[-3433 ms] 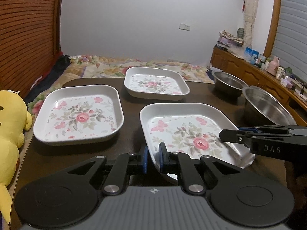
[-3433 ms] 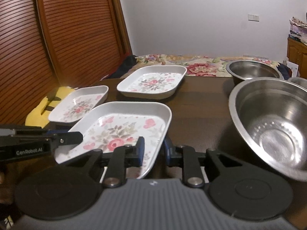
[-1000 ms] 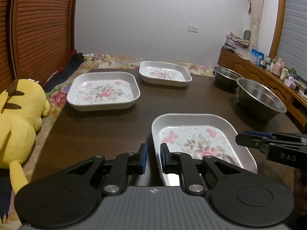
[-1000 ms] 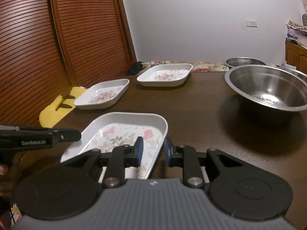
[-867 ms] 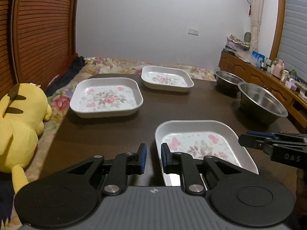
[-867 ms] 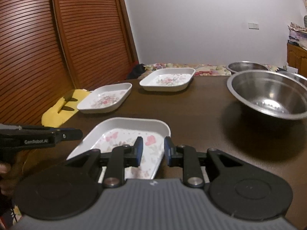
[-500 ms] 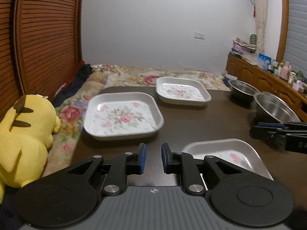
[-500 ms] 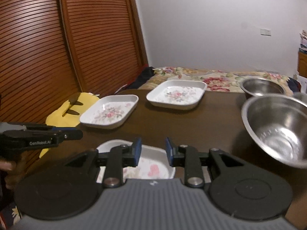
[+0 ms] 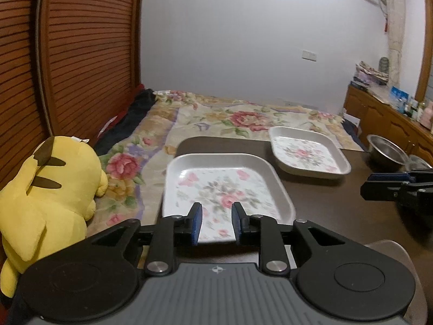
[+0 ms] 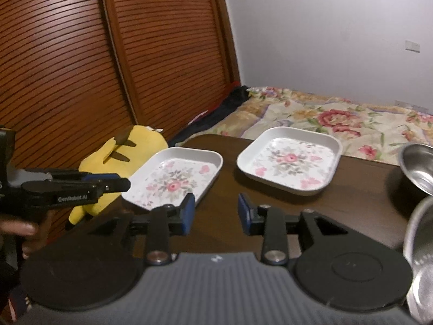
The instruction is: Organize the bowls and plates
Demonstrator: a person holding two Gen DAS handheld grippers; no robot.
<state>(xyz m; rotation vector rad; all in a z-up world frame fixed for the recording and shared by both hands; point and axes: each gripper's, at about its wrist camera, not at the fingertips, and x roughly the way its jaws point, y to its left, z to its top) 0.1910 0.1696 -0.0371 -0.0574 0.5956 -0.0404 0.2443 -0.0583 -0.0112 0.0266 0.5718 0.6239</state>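
On the dark wooden table [image 10: 360, 203] before you I count two square floral plates standing apart: the nearer plate [image 9: 224, 187] at the left edge, and the farther plate [image 9: 307, 150] behind it to the right. At the bottom right corner of the left wrist view a pale rim [image 9: 392, 246] shows, maybe a third plate, but I cannot tell. Steel bowls are two: the small bowl [image 9: 385, 151] at the far right side, and the big bowl [image 10: 420, 265] close to your right gripper. All plates and bowls are empty. Your left gripper [image 9: 215, 223] hangs over the near edge of the nearer plate; its blue pads stand apart with nothing between them, only the plate seen behind the gap. Your right gripper [image 10: 215, 214] is over bare table, jaws spread wide and holding nothing. One yellow plush toy [image 9: 46, 187] lies on the flowered bedspread [image 9: 216, 119] just beside the table's left edge.
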